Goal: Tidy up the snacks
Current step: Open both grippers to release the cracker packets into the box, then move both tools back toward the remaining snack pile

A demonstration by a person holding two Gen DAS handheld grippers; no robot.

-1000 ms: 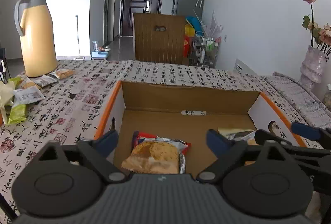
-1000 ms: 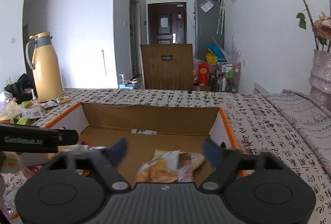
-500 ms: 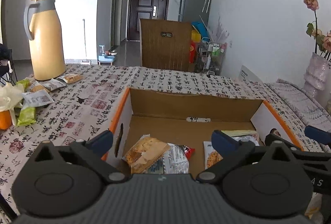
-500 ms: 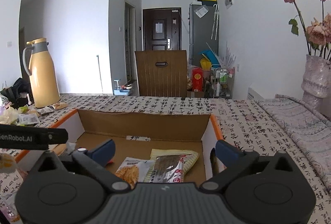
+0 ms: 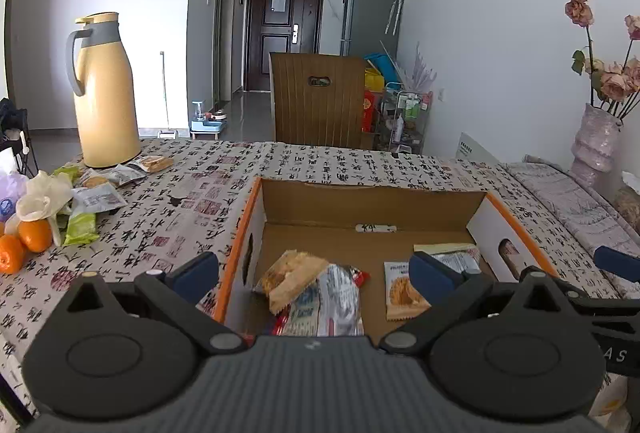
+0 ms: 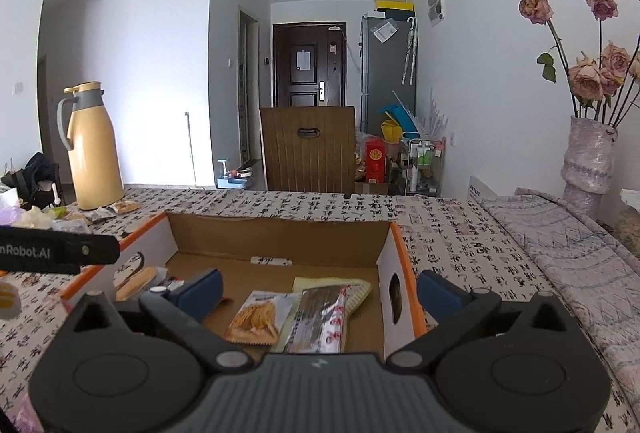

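Observation:
A cardboard box (image 5: pixel 372 203) with orange rims sits on the patterned tablecloth. My left gripper (image 5: pixel 314 273) hovers open over the box's near left part with nothing between its pads. Below it lie a biscuit packet (image 5: pixel 294 273) and a silver-and-red packet (image 5: pixel 334 303). My right gripper (image 6: pixel 320 291) is open and empty over the box (image 6: pixel 280 237), near its right wall. Under it rest an orange chips packet (image 6: pixel 256 317) and a dark packet with red lettering (image 6: pixel 324 317). Several loose snack packets (image 5: pixel 100 195) lie on the table at the left.
A tall yellow thermos (image 5: pixel 104 93) stands at the table's far left, with oranges (image 5: pixel 24 243) and a green packet (image 5: pixel 82 227) nearer. A vase of dried roses (image 5: pixel 596 145) stands at the right on a grey cloth. A wooden chair (image 5: pixel 320 101) is behind the table.
Both grippers have drawn back and upward from the box, so more of its inside shows. The right jaws widened a little. The packets lie loose on the box floor.

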